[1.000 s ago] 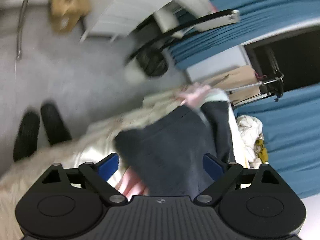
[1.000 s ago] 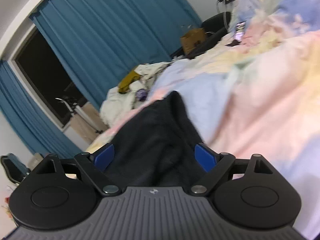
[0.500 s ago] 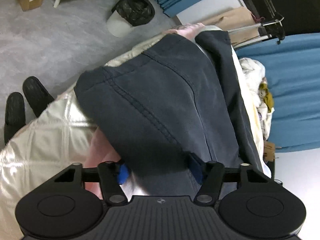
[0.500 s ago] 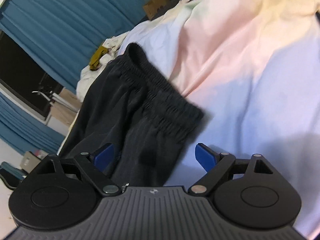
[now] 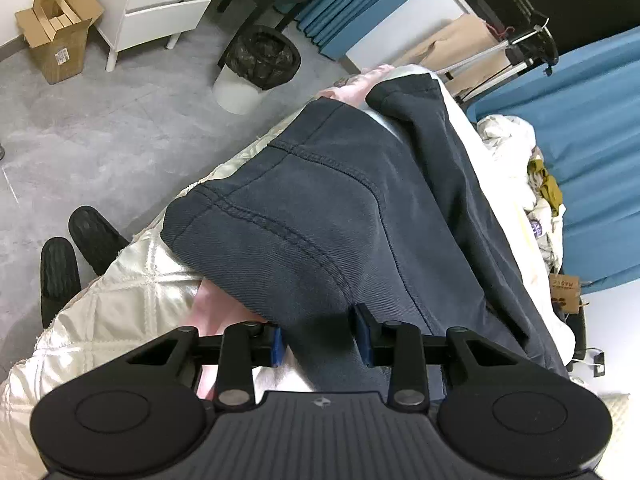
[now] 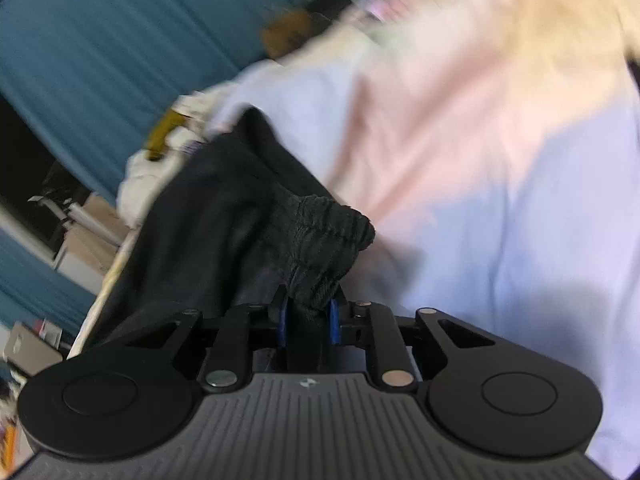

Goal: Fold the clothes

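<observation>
Dark navy trousers (image 5: 352,208) lie stretched along the bed edge, legs running away toward the curtains. My left gripper (image 5: 320,340) is shut on a thick fold of the trousers near their wide end. In the right wrist view, my right gripper (image 6: 308,322) is shut on the gathered elastic waistband (image 6: 320,240) of the same trousers (image 6: 208,220). The right wrist view is motion-blurred.
The bed has a pastel pink, lilac and yellow sheet (image 6: 500,140) and a cream quilted cover (image 5: 120,300). On the grey floor are black slippers (image 5: 60,272), a bin (image 5: 256,68), a cardboard box (image 5: 56,28) and a white drawer unit (image 5: 160,0). A heap of laundry (image 5: 532,184) lies by blue curtains (image 5: 600,120).
Both grippers were open around the trousers a second ago. Each has since closed on the fabric: the left narrowed first, the right shut within the last half second and is moving.
</observation>
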Demonstrator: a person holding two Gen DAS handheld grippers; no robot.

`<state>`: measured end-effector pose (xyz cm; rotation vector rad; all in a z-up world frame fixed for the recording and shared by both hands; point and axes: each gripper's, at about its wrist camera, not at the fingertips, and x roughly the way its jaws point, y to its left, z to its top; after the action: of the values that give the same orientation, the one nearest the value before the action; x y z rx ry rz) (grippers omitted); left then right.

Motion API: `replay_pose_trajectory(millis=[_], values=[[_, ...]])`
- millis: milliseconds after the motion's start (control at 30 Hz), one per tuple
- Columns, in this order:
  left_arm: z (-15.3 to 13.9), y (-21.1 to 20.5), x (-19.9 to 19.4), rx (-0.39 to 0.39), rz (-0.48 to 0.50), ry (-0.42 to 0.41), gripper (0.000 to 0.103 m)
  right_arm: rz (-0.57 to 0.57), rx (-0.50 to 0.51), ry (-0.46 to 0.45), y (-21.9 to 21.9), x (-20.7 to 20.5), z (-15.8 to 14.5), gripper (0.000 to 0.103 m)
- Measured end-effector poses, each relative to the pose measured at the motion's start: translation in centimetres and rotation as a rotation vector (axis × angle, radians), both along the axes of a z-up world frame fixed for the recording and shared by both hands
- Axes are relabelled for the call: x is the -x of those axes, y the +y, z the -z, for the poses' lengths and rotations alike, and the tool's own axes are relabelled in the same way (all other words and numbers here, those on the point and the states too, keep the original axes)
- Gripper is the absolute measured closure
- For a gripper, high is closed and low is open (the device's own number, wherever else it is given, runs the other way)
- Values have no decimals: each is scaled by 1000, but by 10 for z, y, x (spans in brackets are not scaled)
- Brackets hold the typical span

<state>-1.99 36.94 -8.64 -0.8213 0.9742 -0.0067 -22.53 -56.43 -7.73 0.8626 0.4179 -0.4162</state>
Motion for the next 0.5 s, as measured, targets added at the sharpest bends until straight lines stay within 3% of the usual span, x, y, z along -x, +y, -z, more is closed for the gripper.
replay_pose_trajectory(millis=[100, 200, 300, 367, 500], values=[[4, 6, 7, 29, -10, -21, 65, -19, 78, -74, 15, 20, -32, 86], [10, 16, 13, 73, -20, -42, 63, -1, 52, -142, 20, 48, -45, 87], [10, 20, 19, 106, -17, -69, 45, 28, 34, -140, 19, 71, -42, 87], [9, 23, 22, 127, -14, -88, 31, 55, 13, -100, 17, 84, -26, 87], [7, 28, 30, 168, -7, -126, 24, 115, -108, -16, 6, 92, 25, 87]])
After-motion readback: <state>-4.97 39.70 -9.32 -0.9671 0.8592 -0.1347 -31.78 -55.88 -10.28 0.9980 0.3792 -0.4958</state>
